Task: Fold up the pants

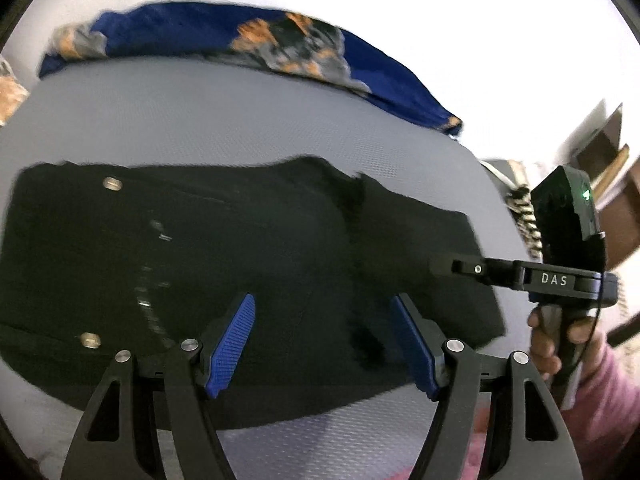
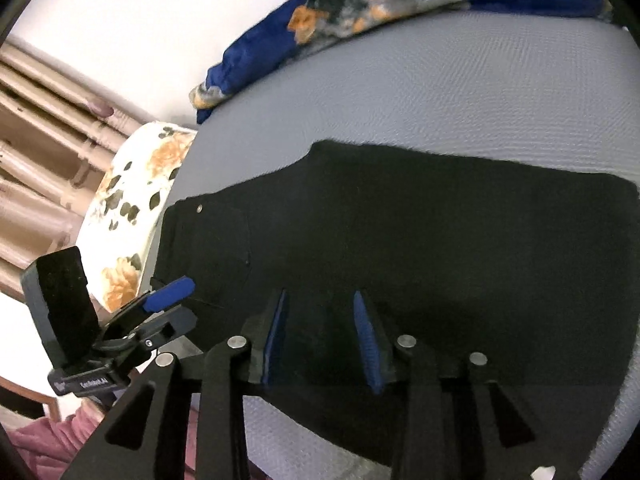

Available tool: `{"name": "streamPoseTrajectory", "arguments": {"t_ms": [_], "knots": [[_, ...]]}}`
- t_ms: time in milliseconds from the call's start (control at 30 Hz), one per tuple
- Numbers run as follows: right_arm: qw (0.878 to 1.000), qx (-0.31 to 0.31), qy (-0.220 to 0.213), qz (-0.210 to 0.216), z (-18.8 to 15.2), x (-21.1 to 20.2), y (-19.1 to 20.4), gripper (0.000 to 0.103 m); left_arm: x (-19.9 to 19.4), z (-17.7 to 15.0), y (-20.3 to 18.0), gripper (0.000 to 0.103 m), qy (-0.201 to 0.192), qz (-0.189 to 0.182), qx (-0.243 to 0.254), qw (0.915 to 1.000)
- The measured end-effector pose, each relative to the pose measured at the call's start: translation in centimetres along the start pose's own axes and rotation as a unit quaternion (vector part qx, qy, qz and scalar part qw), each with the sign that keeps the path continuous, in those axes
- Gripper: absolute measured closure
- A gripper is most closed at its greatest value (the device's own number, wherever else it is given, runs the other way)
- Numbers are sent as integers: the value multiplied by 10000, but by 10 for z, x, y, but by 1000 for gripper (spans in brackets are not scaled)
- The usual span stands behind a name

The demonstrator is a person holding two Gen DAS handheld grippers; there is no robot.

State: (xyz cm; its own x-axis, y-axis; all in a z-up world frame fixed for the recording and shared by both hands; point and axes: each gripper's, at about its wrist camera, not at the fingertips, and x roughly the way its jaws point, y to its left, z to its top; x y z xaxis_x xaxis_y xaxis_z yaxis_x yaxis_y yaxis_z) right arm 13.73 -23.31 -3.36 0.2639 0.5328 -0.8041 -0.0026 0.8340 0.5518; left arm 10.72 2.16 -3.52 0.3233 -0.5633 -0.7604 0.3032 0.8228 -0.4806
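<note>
Black pants (image 1: 240, 264) lie folded flat on a grey mattress (image 1: 200, 120); silver buttons show at their left end. My left gripper (image 1: 324, 344) hovers open just above the pants' near edge, holding nothing. My right gripper (image 2: 320, 336) is open and empty above the near part of the pants (image 2: 400, 240). In the left wrist view the right gripper (image 1: 460, 268) reaches over the pants' right end. In the right wrist view the left gripper (image 2: 168, 292) sits at the pants' left end by the waistband.
A blue flowered blanket (image 1: 248, 40) lies along the mattress's far edge, also in the right wrist view (image 2: 360, 8). A white flowered pillow (image 2: 132, 216) sits off the left end. Wooden furniture (image 2: 36, 140) stands beyond it.
</note>
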Motion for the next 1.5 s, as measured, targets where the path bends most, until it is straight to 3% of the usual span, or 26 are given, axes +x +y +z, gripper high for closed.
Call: {"name": "streamPoseTrajectory", "arguments": {"t_ms": [167,333,433,733,933,967,1000,1067,1300,1500], "knots": [[9990,336,-210,-206,-13,-27,-26,66,35,3,-11,34,802,-481,-307,9951],[9966,726,-343,-204,-27,-42,-48,64,70,2,-13,50,1465,-702,-735,9840],[9955,839,-398,-211,-34,-47,-58,63,82,0,-10,57,1671,-705,-954,9788],[9922,1148,-472,-82,-45,-50,-80,63,98,-1,-14,58,1827,-944,-1221,9710],[9910,1267,-442,-24,-48,-43,-85,62,100,-4,-23,58,1718,-874,-1133,9747],[9912,1250,-433,-27,-48,-42,-85,62,100,-3,-24,66,1692,-835,-1100,9759],[9914,1236,-425,-44,-47,-41,-84,61,102,-4,-25,84,1667,-722,-1032,9779],[9913,1245,-411,-73,-47,-40,-83,61,103,-6,-24,92,1653,-578,-931,9801],[9926,1122,-405,-227,-46,-39,-76,61,87,-5,-24,96,1413,-481,-907,9846],[9941,974,-278,-378,-46,-27,-72,60,88,-12,-16,94,1462,-77,-408,9884]]}}
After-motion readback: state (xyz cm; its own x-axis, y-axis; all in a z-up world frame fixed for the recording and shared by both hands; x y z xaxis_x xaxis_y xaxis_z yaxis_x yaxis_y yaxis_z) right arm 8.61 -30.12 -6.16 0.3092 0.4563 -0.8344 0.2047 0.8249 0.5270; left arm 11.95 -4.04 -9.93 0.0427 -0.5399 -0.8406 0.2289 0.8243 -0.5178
